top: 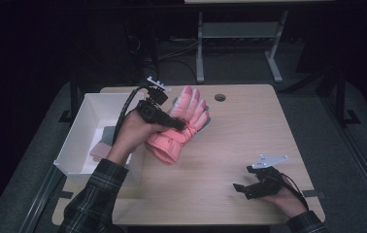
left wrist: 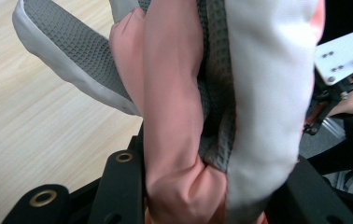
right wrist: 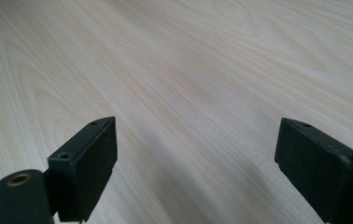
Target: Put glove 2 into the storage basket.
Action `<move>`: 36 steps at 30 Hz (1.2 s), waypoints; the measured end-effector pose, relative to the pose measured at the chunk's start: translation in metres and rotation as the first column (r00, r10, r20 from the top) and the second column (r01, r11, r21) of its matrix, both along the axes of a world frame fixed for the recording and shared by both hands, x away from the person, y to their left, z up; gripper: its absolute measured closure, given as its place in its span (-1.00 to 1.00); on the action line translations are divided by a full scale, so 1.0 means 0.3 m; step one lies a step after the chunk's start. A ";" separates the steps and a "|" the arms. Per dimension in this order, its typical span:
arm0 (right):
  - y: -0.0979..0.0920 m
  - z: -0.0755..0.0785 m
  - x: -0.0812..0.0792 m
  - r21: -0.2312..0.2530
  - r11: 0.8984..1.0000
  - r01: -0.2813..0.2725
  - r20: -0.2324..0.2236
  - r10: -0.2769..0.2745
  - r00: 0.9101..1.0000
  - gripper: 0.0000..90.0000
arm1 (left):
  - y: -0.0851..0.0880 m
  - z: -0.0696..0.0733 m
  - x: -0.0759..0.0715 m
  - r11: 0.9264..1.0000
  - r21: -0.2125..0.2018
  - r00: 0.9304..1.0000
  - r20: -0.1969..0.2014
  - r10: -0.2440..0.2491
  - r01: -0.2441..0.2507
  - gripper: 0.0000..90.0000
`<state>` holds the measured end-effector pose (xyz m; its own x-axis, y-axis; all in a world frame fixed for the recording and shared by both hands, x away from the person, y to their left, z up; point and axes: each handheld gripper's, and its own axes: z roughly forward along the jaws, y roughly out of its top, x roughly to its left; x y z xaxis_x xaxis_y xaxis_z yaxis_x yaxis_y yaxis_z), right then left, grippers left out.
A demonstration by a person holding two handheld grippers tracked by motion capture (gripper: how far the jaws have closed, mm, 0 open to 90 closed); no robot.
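Right gripper [top: 243, 188] idles wide open, while left gripper [top: 184, 127] (nearer the box [top: 82, 119]) clamps the pink glove [top: 184, 116], fingers pointing away.

Plaid sleeves [top: 96, 191]; black claws [top: 249, 189] with grey plates, cables.

Open tabletop [top: 249, 141] is left toward the right; leftward passage is blocked by the white bin [top: 82, 131].
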<state>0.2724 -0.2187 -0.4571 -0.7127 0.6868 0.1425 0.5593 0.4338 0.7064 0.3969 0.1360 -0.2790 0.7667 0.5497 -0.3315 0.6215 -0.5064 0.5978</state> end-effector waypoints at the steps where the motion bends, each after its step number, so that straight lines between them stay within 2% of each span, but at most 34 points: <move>1: 0.000 -0.001 0.001 0.001 1.000 0.002 -0.002 -0.002 1.000 -0.71 | 0.012 0.007 0.001 1.000 0.003 1.000 -0.002 0.005 -0.005 0.35; 12: -0.002 -0.002 -0.002 0.009 1.000 0.003 -0.002 -0.003 1.000 -0.71 | 0.125 0.068 -0.005 0.998 -0.025 0.998 0.017 0.066 -0.066 0.34; 18: -0.005 0.004 0.001 0.017 1.000 -0.002 0.004 0.001 1.000 -0.71 | 0.194 0.095 -0.011 0.992 -0.040 0.992 0.028 0.120 -0.119 0.34; 22: -0.005 0.003 0.015 0.022 1.000 -0.015 0.009 0.014 1.000 -0.71 | 0.256 0.105 -0.019 0.985 -0.049 0.985 0.028 0.168 -0.166 0.34; 27: 0.012 0.006 0.038 0.030 0.999 -0.037 0.011 0.037 0.999 -0.71 | 0.340 0.115 -0.019 0.973 -0.047 0.973 0.031 0.227 -0.225 0.34; 29: 0.023 0.006 0.043 0.026 0.998 -0.051 0.016 0.051 0.999 -0.71 | 0.370 0.115 -0.018 0.971 -0.039 0.971 0.032 0.238 -0.237 0.34; 31: 0.033 0.007 0.047 0.025 0.998 -0.064 0.020 0.064 0.998 -0.71 | 0.408 0.121 -0.021 0.965 -0.040 0.965 0.029 0.262 -0.261 0.34; 36: 0.049 0.008 0.053 0.028 0.997 -0.074 0.013 0.073 0.997 -0.71 | 0.483 0.166 -0.040 0.952 -0.035 0.951 0.043 0.306 -0.304 0.34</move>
